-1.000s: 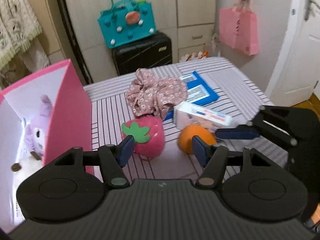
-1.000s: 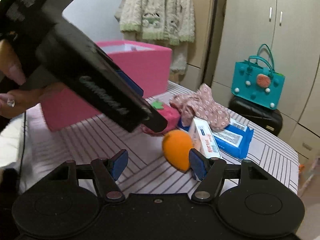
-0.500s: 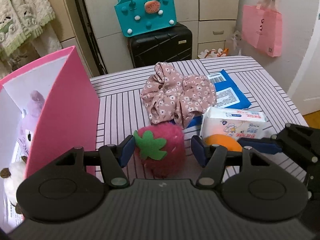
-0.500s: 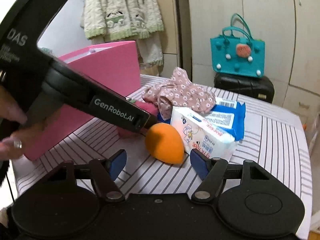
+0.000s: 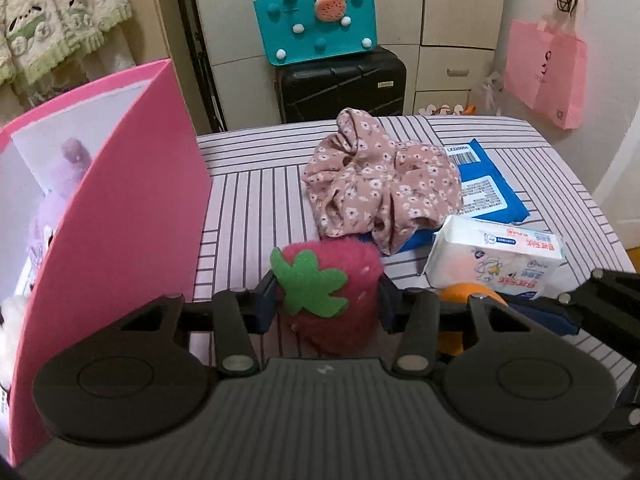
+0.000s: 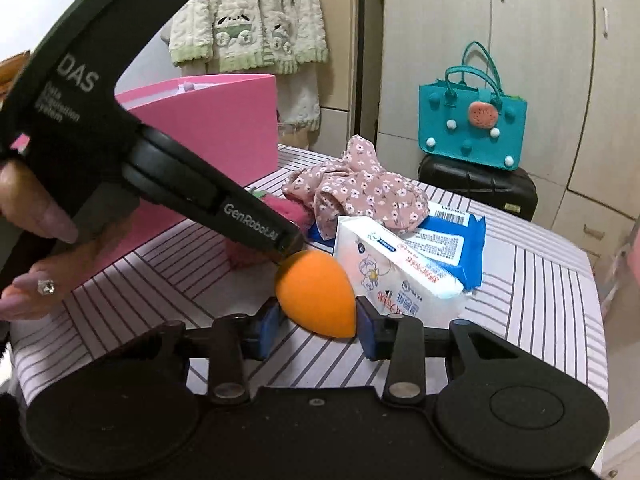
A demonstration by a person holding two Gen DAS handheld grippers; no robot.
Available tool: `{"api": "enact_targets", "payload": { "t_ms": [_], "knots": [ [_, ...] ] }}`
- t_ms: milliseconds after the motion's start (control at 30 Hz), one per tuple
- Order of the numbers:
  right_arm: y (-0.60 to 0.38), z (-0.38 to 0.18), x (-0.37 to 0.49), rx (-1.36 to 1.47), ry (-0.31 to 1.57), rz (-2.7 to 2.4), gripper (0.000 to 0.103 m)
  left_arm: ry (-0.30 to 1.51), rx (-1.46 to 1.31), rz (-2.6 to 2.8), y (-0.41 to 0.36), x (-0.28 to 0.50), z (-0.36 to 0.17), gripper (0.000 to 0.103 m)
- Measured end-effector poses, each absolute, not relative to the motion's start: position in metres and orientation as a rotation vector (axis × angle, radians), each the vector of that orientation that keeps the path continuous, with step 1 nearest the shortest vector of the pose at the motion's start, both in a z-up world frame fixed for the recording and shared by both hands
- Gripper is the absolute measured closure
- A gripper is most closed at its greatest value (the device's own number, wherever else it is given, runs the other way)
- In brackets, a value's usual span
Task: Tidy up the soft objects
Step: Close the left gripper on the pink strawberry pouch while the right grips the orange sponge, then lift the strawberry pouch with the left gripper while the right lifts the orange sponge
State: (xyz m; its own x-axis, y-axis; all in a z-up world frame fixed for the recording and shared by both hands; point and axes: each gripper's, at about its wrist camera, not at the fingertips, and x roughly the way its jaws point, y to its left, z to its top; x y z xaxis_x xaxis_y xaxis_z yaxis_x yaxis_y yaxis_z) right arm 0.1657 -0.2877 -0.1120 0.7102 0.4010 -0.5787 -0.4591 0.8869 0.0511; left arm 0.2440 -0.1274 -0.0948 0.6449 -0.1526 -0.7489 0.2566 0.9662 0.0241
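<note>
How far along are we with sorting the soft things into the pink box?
Done: a purple plush toy already sits inside the pink box. In hand: the left gripper is closing on the strawberry plush, and the right gripper is closing on the orange sponge, both still on the striped table. Left: the floral scrunchie, plus the tissue pack and blue packet if they count.

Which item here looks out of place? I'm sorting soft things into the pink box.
The floral scrunchie lies heaped half on the blue packet, not flat. Otherwise nothing odd: jaws closing on the plush strawberry and orange sponge.
</note>
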Motion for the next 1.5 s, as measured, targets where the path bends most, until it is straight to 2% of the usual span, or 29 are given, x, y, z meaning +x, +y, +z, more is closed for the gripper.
{"api": "enact_targets", "payload": {
  "t_ms": [600,967,1500],
  "knots": [
    [-0.291,-0.107,0.129,0.057,0.629,0.456,0.058,0.792,0.054,-0.303,-0.110,0.185,-0.075,0.057],
    [-0.288,-0.097,0.108,0.063,0.686,0.472,0.058,0.741,0.007,-0.382,-0.081,0.142,-0.042,0.057],
    [-0.282,-0.048,0.080,0.112,0.794,0.584,0.058,0.769,-0.013,-0.593,-0.032,0.089,0.003,0.057]
  ]
}}
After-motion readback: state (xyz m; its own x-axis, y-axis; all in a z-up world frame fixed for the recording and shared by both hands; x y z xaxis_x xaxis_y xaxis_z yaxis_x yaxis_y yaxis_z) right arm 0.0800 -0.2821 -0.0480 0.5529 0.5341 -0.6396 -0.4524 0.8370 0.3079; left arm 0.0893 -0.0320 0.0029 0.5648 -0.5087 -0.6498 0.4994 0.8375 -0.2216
